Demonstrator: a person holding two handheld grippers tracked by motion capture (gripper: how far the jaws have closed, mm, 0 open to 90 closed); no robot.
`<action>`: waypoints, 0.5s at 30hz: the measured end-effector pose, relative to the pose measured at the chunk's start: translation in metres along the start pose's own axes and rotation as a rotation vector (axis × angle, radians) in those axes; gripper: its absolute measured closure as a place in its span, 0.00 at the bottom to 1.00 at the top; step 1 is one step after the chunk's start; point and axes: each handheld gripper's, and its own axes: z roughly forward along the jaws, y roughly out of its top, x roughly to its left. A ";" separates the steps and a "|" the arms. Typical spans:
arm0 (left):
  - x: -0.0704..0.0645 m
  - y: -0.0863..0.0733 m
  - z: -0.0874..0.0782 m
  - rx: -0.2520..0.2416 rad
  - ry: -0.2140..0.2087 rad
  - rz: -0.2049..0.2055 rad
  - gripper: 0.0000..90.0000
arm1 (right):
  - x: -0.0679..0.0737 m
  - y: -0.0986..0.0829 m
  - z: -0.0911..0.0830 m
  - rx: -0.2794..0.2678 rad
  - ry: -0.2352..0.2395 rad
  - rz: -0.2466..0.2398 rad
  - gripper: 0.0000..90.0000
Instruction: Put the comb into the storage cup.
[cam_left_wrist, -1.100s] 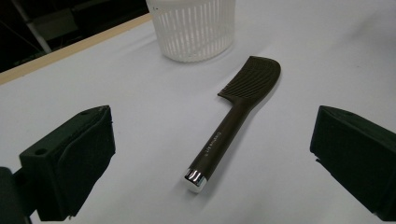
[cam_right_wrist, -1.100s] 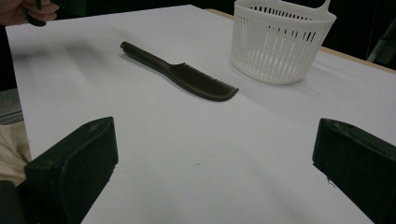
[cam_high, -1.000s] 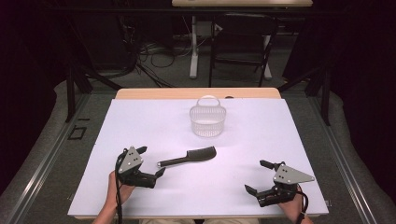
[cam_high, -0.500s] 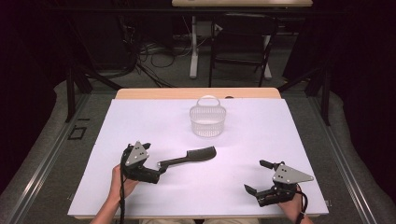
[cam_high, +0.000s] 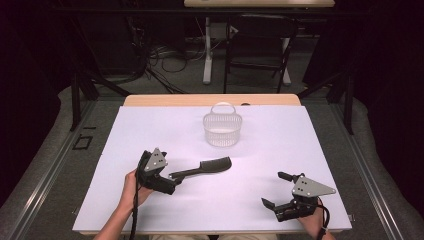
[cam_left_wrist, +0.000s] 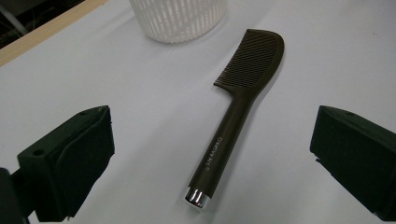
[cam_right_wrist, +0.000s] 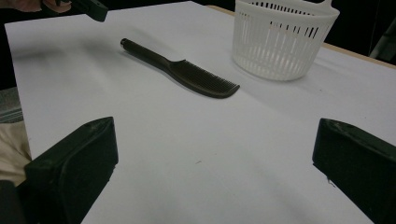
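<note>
A black comb (cam_high: 202, 168) with a long handle lies flat on the white table cover (cam_high: 300, 140), its teeth end toward the right. My left gripper (cam_high: 171, 183) is open just behind the handle's chrome-capped end. In the left gripper view the comb (cam_left_wrist: 233, 116) lies between the wide-apart jaws of my left gripper (cam_left_wrist: 212, 140), untouched. My right gripper (cam_high: 272, 189) rests open near the front right of the table, with nothing between its fingers. From the right gripper view the comb (cam_right_wrist: 187, 72) lies well ahead of my right gripper (cam_right_wrist: 215, 154).
A white slatted plastic basket (cam_high: 222, 129) with a handle stands upright behind the comb, near the table's middle back. It also appears as the basket (cam_left_wrist: 177, 16) and the basket (cam_right_wrist: 285, 39). A wooden table edge (cam_high: 210, 100) runs along the back.
My left gripper has moved forward and to the right, up to the comb's handle end. The comb, the basket and my right gripper have stayed put.
</note>
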 end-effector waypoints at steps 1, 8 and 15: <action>0.000 0.000 0.000 0.000 0.000 0.000 0.00 | 0.000 0.000 0.000 0.000 0.000 0.000 0.00; 0.003 0.006 0.004 0.036 -0.008 0.001 0.00 | 0.000 0.000 0.001 0.003 0.001 -0.001 0.00; 0.005 0.013 0.008 0.070 -0.016 0.011 0.00 | 0.000 0.000 0.001 0.006 0.002 0.003 0.00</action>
